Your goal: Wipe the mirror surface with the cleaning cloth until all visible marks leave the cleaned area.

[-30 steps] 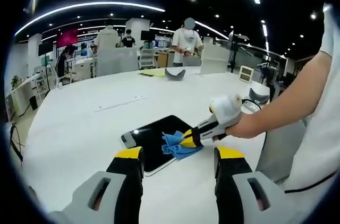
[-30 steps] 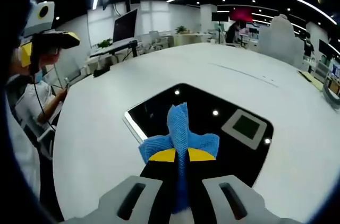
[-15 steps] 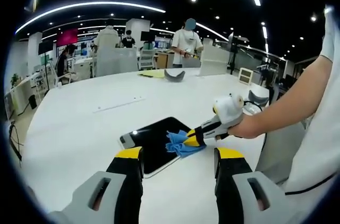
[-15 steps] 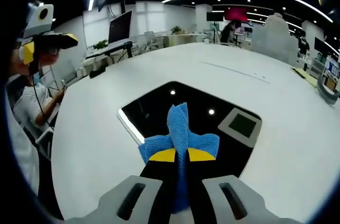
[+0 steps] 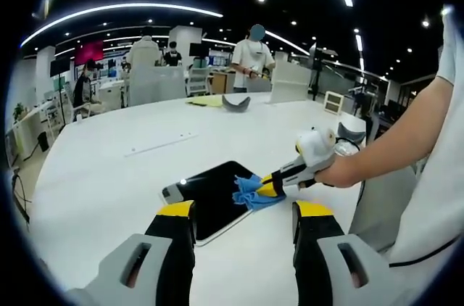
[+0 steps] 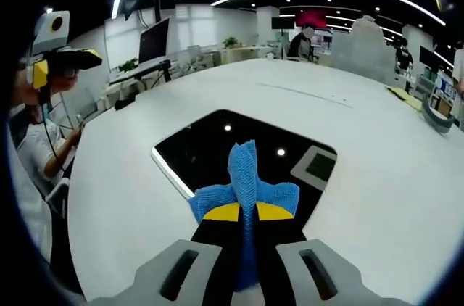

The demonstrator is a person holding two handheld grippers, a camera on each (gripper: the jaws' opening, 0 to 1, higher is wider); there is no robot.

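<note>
White table [image 5: 109, 175] w/ mirror [image 6: 217, 150]; right gripper [image 6: 246, 213] jaws clamp blue cloth [image 6: 245, 175], left gripper [image 5: 243, 219] jaws wide apart.

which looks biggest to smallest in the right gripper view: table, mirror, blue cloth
1. table, spreading across most of the view
2. mirror
3. blue cloth, pinched in the right gripper; it sits nearest the camera, so it looks larger than it really is beside the mirror
</note>
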